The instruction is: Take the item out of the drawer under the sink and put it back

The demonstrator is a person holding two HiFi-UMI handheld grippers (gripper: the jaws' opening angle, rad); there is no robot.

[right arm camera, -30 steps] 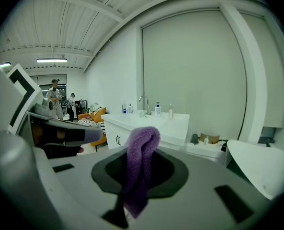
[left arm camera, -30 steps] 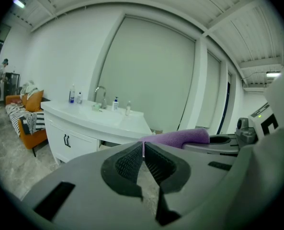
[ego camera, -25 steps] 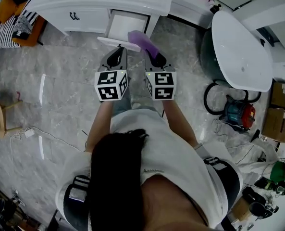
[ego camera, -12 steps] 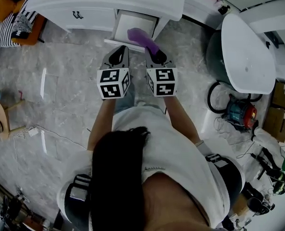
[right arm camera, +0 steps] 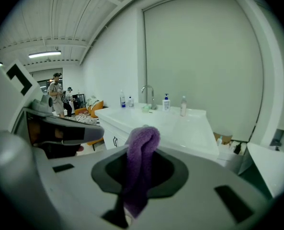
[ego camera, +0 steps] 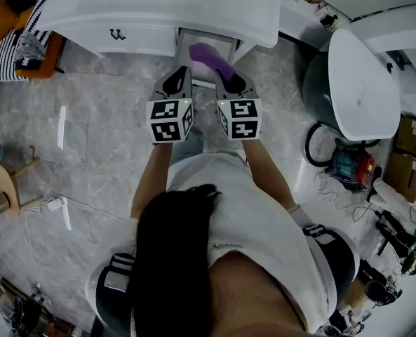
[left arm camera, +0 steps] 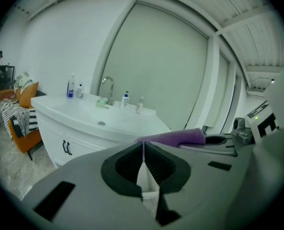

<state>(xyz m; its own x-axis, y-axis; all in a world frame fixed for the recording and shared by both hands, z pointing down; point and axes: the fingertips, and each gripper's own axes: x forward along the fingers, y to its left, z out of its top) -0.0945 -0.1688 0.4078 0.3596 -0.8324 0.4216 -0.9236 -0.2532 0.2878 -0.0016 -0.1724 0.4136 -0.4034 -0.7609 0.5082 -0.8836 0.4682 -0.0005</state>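
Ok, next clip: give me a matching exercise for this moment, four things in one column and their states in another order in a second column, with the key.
Things
1. purple terry cloth
2. left gripper
3. white drawer under the sink
4. white cabinet door with a dark handle

States
A. pulled open
B. shut, nothing between its jaws
C. pinched in the right gripper
D. closed, to the left of the drawer in the head view

Pairs: 1-C, 2-B, 3-A, 4-D
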